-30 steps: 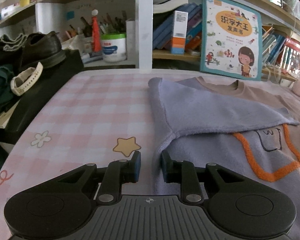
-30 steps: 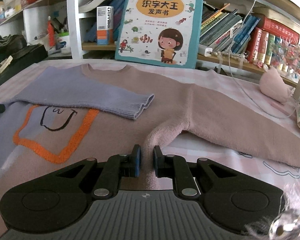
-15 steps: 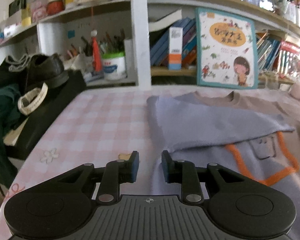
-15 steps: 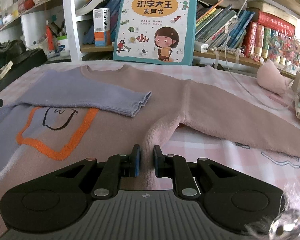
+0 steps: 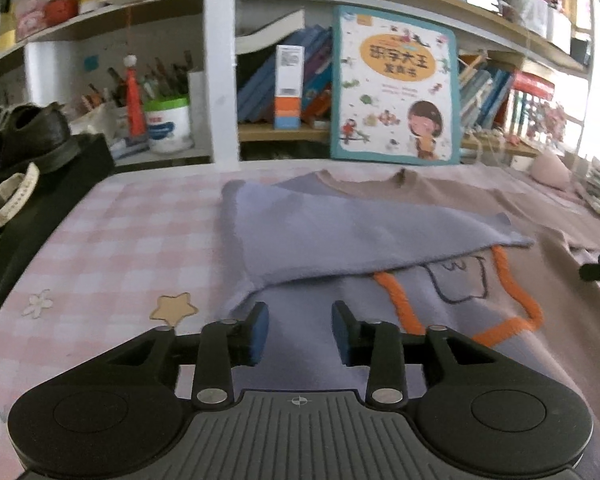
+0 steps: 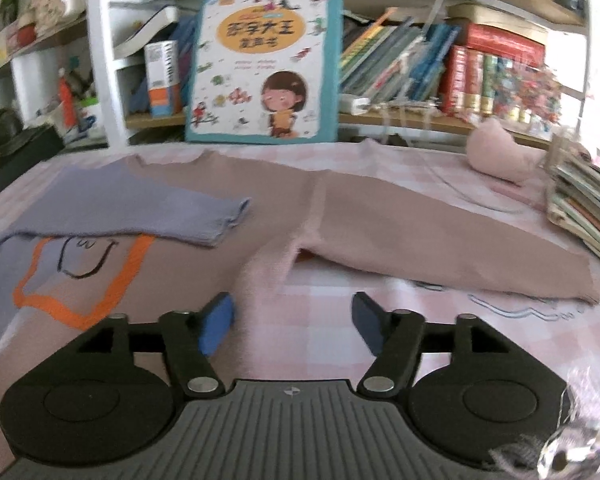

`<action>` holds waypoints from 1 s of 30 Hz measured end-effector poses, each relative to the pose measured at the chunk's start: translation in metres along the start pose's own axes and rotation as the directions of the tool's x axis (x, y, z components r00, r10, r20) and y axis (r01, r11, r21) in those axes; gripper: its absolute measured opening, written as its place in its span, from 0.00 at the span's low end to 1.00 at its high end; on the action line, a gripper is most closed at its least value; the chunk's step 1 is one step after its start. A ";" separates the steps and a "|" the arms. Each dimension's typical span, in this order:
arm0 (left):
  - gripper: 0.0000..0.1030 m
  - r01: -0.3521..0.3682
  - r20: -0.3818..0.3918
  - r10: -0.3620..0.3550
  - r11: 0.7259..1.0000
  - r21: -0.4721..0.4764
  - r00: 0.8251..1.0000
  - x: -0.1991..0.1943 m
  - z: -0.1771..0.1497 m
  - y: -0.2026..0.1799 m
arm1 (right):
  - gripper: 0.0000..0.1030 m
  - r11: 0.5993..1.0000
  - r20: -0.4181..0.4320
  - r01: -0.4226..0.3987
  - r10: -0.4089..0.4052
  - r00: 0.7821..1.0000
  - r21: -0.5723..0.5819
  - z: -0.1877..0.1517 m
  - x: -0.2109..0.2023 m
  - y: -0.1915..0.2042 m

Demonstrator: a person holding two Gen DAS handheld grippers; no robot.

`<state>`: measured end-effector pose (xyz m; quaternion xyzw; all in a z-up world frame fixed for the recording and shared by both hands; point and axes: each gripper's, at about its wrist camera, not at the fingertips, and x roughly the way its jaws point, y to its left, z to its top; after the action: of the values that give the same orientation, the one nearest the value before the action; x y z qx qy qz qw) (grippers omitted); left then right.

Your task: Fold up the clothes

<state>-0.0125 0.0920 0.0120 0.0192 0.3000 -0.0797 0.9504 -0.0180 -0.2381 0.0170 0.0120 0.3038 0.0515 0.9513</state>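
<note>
A sweater lies flat on the pink checked table, half lilac, half dusty pink, with an orange outline on the chest. Its lilac sleeve is folded across the body; the same sleeve shows in the right wrist view. The pink sleeve lies stretched out to the right. My left gripper is open and empty above the sweater's lower left side. My right gripper is wide open and empty over the sweater's right side edge below the armpit.
A bookshelf runs along the table's far edge with a picture book leaning on it. A black box with shoes stands at the left. A stack of books and a pink plush lie at the right.
Both grippers have opened and let go of the sweater's side edges. Both have risen and drawn back a little; the cloth lies flat.
</note>
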 end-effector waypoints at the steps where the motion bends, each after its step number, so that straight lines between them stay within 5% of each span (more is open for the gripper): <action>1: 0.68 0.002 0.002 -0.002 1.000 0.014 1.000 0.000 0.000 -0.003 | 0.70 1.000 0.002 0.006 -0.006 1.000 0.017 0.000 -0.001 -0.005; 5: 0.86 0.001 0.013 -0.002 0.997 0.072 1.000 -0.002 -0.001 -0.018 | 0.79 0.996 0.000 0.063 -0.063 0.998 0.065 0.000 -0.005 -0.023; 20: 0.94 0.080 0.042 -0.086 0.989 0.121 0.995 0.006 0.000 -0.046 | 0.90 0.951 -0.012 0.277 -0.278 0.960 0.138 -0.003 -0.016 -0.101; 30: 0.95 0.079 0.007 -0.081 0.983 0.166 0.997 0.012 -0.006 -0.054 | 0.86 0.907 -0.047 0.277 -0.277 0.960 0.317 0.000 -0.015 -0.180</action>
<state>-0.0146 0.0373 0.0010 0.0852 0.2863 -0.1427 0.9436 -0.0144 -0.4188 0.0158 0.1229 0.3073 -0.1338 0.9341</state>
